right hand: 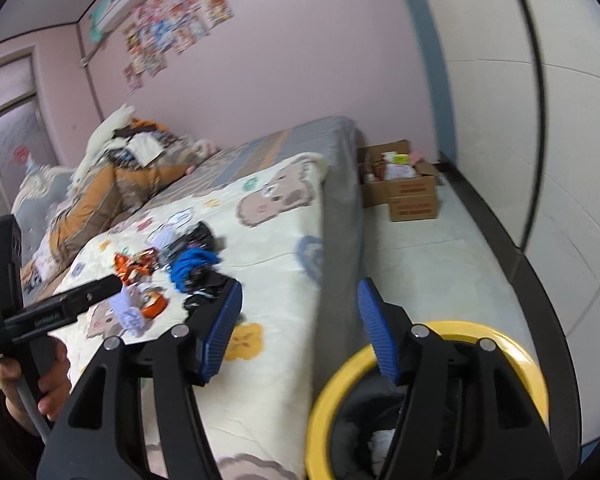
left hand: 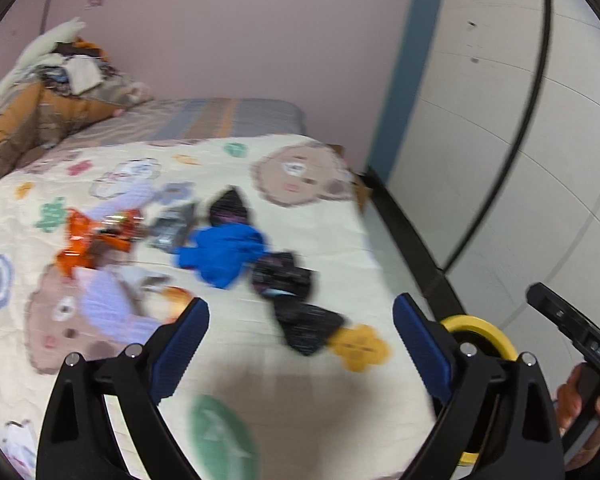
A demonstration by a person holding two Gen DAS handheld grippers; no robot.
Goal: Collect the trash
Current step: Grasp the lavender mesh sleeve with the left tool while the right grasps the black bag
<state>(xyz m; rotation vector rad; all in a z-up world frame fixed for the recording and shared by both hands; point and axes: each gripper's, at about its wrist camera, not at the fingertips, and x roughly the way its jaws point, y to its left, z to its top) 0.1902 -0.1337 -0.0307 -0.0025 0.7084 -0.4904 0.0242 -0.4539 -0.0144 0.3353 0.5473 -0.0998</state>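
Trash lies in a loose cluster on the cartoon-print blanket [left hand: 260, 368]: an orange wrapper [left hand: 96, 236], a silvery wrapper [left hand: 172, 228], a crumpled blue piece [left hand: 224, 252] and several black wrappers [left hand: 284, 276]. My left gripper [left hand: 300, 306] hovers over the bed just short of the nearest black wrapper, its jaws wide open and empty. My right gripper [right hand: 300, 288] hangs open and empty over the bed's edge, beside the trash cluster [right hand: 192, 264]. Below it on the floor stands a yellow-rimmed bin [right hand: 328, 396] with a dark liner and some white scraps inside. The same bin [left hand: 480, 328] shows behind my left gripper's right finger.
A heap of clothes and plush toys [left hand: 52, 92] fills the far end of the bed. Open cardboard boxes [right hand: 408, 188] stand on the floor by the pink wall. A narrow floor strip [right hand: 440, 260] runs between bed and white panelled wall [right hand: 560, 160]. A hand [right hand: 48, 376] holds the other gripper's handle.
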